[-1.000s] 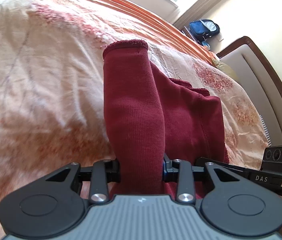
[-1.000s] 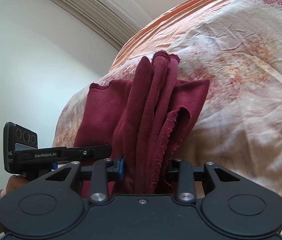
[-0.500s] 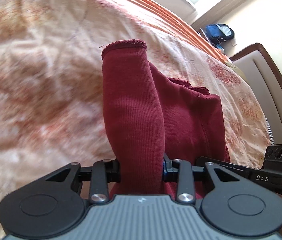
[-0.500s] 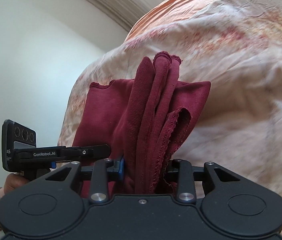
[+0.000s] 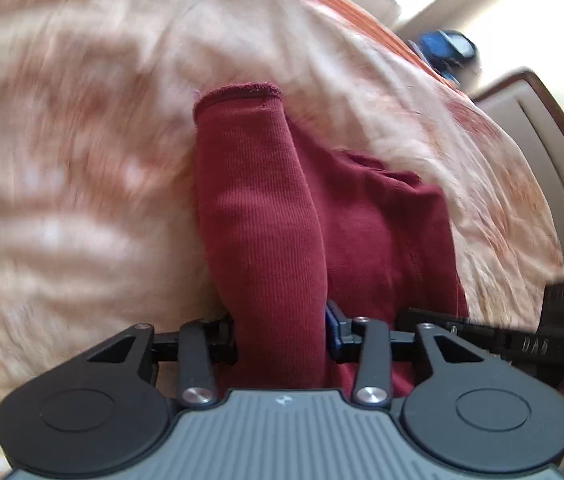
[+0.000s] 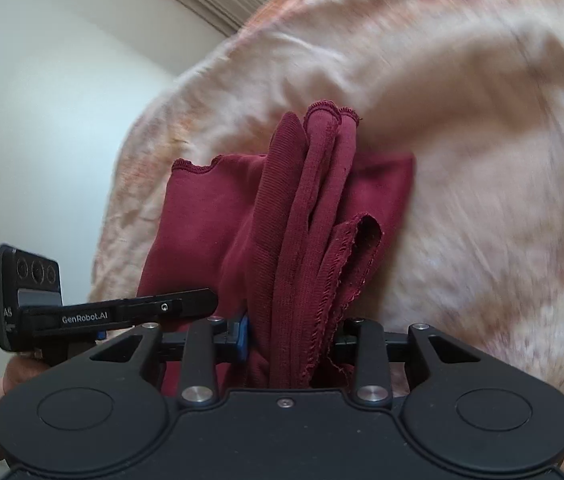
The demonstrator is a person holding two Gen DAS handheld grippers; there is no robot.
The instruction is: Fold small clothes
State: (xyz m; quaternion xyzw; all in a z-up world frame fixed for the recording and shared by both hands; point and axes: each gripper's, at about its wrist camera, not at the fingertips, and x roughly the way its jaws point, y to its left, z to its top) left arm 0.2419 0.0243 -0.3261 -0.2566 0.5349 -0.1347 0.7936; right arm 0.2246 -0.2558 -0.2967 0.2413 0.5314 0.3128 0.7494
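Note:
A dark red ribbed garment [image 5: 266,208] hangs between my two grippers above the bed. My left gripper [image 5: 281,336] is shut on one bunched end of it; a sleeve-like fold with a hemmed cuff stands up from the jaws. My right gripper [image 6: 290,340] is shut on the other end of the garment [image 6: 306,216], gathered in several folds with frayed edges. The right gripper shows in the left wrist view [image 5: 522,344], and the left gripper in the right wrist view [image 6: 122,312].
A cream and orange floral bedspread [image 5: 82,160] fills the space below, also in the right wrist view [image 6: 482,120]. A brown-framed headboard [image 5: 554,128] and a blue bag [image 5: 446,50] are at the far right. A white wall and curtain [image 6: 62,80] stand at the left.
Both grippers keep their hold on the garment while moving together over the bed; the background has shifted and is now motion-blurred. The garment's shape in the jaws is unchanged.

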